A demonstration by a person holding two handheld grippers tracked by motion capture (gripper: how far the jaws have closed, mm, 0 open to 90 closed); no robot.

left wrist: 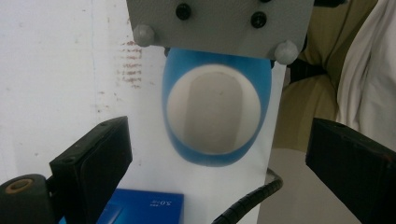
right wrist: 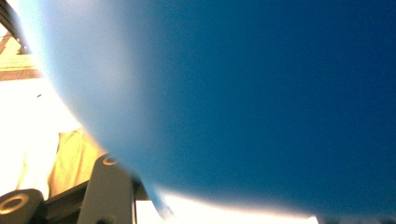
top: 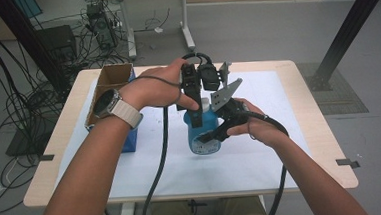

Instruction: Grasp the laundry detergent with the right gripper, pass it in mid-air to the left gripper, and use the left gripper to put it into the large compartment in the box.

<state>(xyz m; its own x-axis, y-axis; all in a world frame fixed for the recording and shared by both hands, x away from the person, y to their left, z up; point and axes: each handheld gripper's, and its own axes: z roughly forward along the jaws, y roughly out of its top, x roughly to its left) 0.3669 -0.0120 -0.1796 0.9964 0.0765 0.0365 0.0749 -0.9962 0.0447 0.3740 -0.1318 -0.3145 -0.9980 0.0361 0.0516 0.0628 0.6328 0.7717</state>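
Observation:
A blue bottle (top: 201, 144) with a white cap (top: 206, 105) stands upright on the white mat in the middle of the table. My right gripper (top: 215, 134) comes in from the right and is shut on the bottle's body; in the right gripper view the blue wall (right wrist: 261, 93) is pressed close, with one finger (right wrist: 109, 186) beside it. My left gripper (top: 197, 118) hangs over the bottle and points down. In the left gripper view the white cap (left wrist: 212, 112) lies between the jaws, which stand wide apart and clear of it; the left gripper (left wrist: 217, 133) is open.
An open cardboard box (top: 110, 77) stands at the table's left, with a blue box (top: 130, 139) against it, also seen as a blue box (left wrist: 144, 210) in the left gripper view. The white mat (top: 280, 132) covers most of the wooden table (top: 326, 149). Cables trail off the front edge.

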